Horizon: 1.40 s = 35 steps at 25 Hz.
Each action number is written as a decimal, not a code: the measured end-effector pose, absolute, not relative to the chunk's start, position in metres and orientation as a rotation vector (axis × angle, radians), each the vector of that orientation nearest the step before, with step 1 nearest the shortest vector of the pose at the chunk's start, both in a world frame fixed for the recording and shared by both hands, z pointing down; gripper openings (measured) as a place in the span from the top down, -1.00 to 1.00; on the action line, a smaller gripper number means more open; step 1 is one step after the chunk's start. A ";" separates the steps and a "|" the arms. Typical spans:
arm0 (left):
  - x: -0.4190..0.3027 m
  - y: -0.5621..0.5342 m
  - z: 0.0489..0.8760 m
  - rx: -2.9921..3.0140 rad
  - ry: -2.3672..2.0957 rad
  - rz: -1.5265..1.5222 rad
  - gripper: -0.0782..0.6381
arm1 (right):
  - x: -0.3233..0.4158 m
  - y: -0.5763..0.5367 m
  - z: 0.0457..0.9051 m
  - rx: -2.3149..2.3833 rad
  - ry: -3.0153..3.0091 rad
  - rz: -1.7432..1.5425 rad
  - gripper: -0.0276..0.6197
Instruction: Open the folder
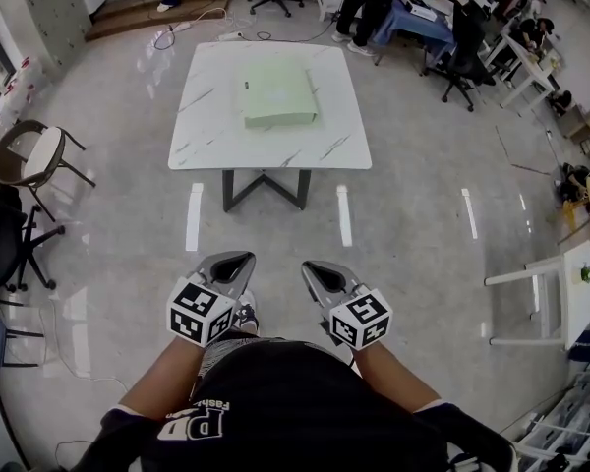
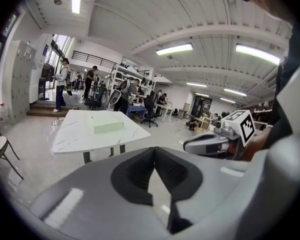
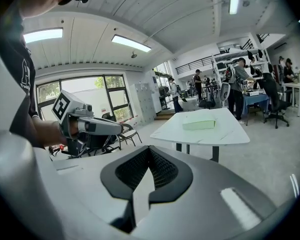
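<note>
closest to me was the black shirt (image 1: 275,401) of the person carrying the rig, arms held low. just ahead, my left gripper (image 1: 232,261) and right gripper (image 1: 320,270) hung side by side over the glossy grey floor (image 1: 413,234). each was clenched tip to tip with nothing between the jaws. the pale green folder (image 1: 278,93) lay closed and flat on the white marbled table (image 1: 206,136), well apart from both grippers. a round-seated chair (image 1: 29,155) stood off to the left and a small white table (image 1: 578,283) to the right. people (image 1: 464,28) were gathered along the far side of the room.
</note>
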<state>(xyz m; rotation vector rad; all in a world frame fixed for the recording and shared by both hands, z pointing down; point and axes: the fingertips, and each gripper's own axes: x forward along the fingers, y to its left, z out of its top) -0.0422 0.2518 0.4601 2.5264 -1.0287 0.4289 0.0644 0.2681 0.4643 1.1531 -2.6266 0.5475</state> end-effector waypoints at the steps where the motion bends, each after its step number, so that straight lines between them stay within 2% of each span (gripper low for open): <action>1: -0.045 0.245 0.460 2.527 -1.026 0.430 0.62 | 0.061 0.261 0.463 1.152 -2.626 0.541 0.92; 18: -0.105 0.124 0.457 2.571 -0.968 0.403 0.62 | 0.004 0.144 0.455 1.214 -2.577 0.477 0.92; 35: -0.133 0.075 0.474 2.545 -0.930 0.389 0.62 | -0.014 0.093 0.460 1.257 -2.532 0.510 0.92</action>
